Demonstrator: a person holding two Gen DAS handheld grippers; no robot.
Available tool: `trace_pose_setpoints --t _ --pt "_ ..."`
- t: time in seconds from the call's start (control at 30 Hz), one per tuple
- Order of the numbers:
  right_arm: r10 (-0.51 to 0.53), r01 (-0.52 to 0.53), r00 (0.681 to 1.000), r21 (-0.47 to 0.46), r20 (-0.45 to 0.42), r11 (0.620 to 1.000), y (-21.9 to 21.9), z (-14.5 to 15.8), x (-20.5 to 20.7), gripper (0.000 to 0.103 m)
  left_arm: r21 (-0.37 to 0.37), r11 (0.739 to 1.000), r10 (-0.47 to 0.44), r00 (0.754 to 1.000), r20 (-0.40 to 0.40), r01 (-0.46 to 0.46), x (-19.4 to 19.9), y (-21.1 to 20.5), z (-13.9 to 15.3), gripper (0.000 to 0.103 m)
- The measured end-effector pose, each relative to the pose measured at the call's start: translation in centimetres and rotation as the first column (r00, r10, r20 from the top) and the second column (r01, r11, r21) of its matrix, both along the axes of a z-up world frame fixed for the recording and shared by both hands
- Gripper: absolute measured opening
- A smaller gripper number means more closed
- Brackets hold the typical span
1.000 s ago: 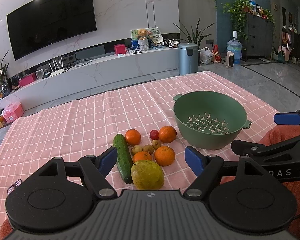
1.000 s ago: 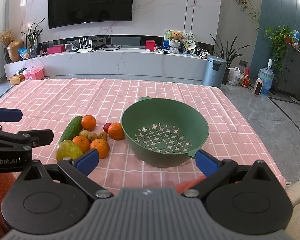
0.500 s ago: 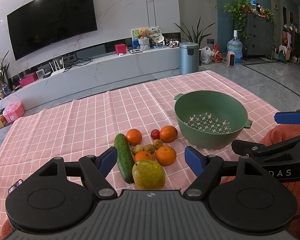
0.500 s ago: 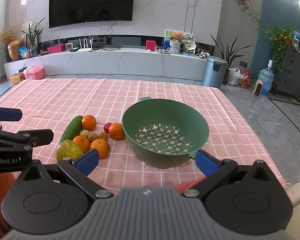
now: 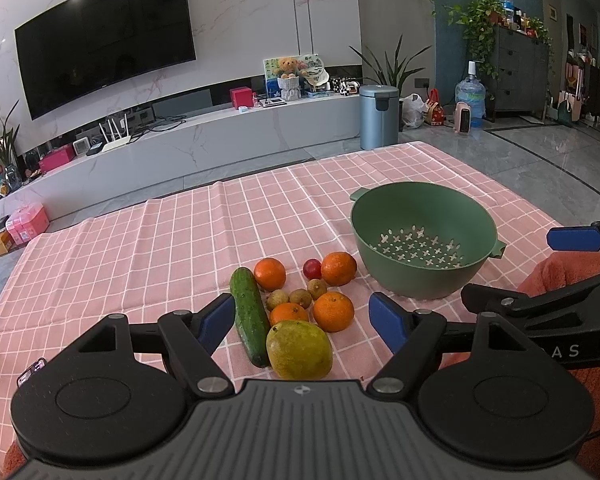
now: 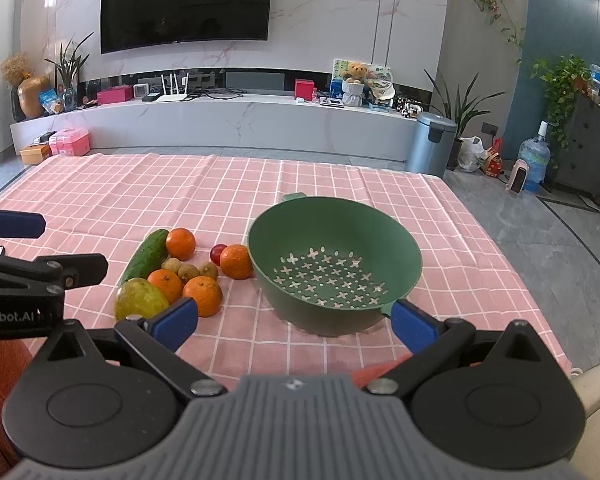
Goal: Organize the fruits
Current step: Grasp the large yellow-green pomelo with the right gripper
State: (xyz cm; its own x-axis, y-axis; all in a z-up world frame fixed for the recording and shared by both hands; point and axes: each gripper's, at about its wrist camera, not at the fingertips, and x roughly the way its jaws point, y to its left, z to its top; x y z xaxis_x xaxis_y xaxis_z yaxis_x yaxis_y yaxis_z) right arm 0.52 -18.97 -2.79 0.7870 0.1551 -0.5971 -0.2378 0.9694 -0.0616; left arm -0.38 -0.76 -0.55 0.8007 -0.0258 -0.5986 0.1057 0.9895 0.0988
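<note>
I see a pink checked cloth table cover (image 5: 172,248), matt and creased along fold lines. The green perforated plastic colander (image 6: 334,264) looks smooth with a dull sheen. The dark green cucumber (image 5: 250,322) has a bumpy skin, the nearest orange mandarin (image 5: 333,312) a dimpled glossy peel, and the yellow-green mango (image 5: 299,349) a smooth, speckled, faintly shiny one.

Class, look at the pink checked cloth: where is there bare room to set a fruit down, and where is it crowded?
Bare cloth stretches behind the fruit cluster, from the cucumber and colander to the table's far edge, and left of the cucumber. The colander is empty too. It is crowded where oranges, small brown fruits and the mango huddle; the orange nearest the colander sits right against it.
</note>
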Motion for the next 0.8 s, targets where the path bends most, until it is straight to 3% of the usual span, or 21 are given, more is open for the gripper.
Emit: trace_pose_setpoints --t 0.23,0.53,0.6,0.8 --pt "0.039 -0.04 0.999 0.022 0.031 0.999 0.4 -0.7 0.7 0.099 -0.031 1.0 0.001 0.999 -0.041 -0.002 1.0 1.9 0.2 0.089" --pt "0.159 -0.153 0.985 0.087 -0.071 0.984 4.4 -2.3 3.5 0.097 -0.047 0.998 0.038 0.995 -0.098 -0.042 2.8 4.8 0.6 0.082" --pt "0.192 -0.183 0.977 0.104 -0.094 0.978 5.3 -2.9 4.0 0.086 -0.069 0.997 0.039 0.993 -0.113 -0.047 3.2 5.5 0.7 0.079" --pt "0.279 -0.252 0.942 0.157 -0.186 0.955 8.3 -5.3 5.8 0.071 -0.11 0.991 0.056 0.983 -0.173 -0.076 4.5 7.4 0.0 0.062"
